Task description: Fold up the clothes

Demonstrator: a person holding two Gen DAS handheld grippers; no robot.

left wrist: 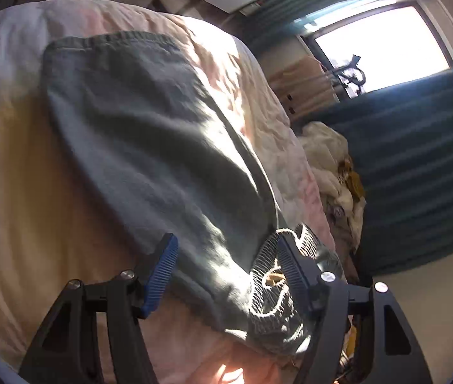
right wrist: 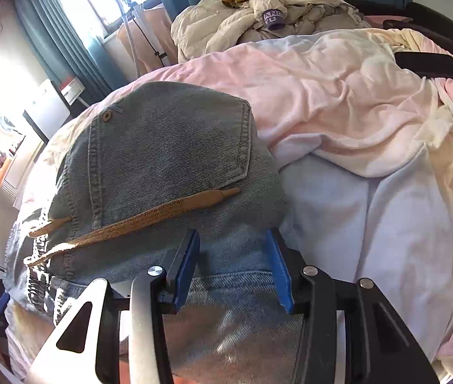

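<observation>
Denim shorts (left wrist: pixel 149 147) lie spread on the bed, on top of a rumpled pink and white duvet (left wrist: pixel 12 160). My left claw (left wrist: pixel 226 262) stands spread wide, with its blue ribbed pads on either side of the waistband end of the shorts; the left pad (left wrist: pixel 162 272) sits at the edge of the cloth and the right one beside the gathered elastic waist, where a pale cord (left wrist: pixel 274 275) loops. I cannot tell whether either pad touches the fabric, but nothing is pinched between them.

My right claw (right wrist: pixel 236 268) is also parted, its two blue pads (right wrist: pixel 188 268) hovering low over the shorts (right wrist: pixel 168 147) just below the back pocket (right wrist: pixel 175 134). A tan drawstring (right wrist: pixel 149 214) lies slantwise across the denim below that pocket, its tip pointing toward the right. A small round rivet marks the pocket's upper left corner. The lower part of the shorts, nearest me, is bright with sunlight.

Beyond the shorts the duvet (right wrist: pixel 354 102) bunches in folds, and a dark flat object (right wrist: pixel 428 64) rests on it at the far right. A heap of cream clothing (right wrist: pixel 258 19) with a mustard piece on top is piled at the far side of the bed, in front of teal curtains (right wrist: pixel 66 41) and a bright window (left wrist: pixel 383 44).
</observation>
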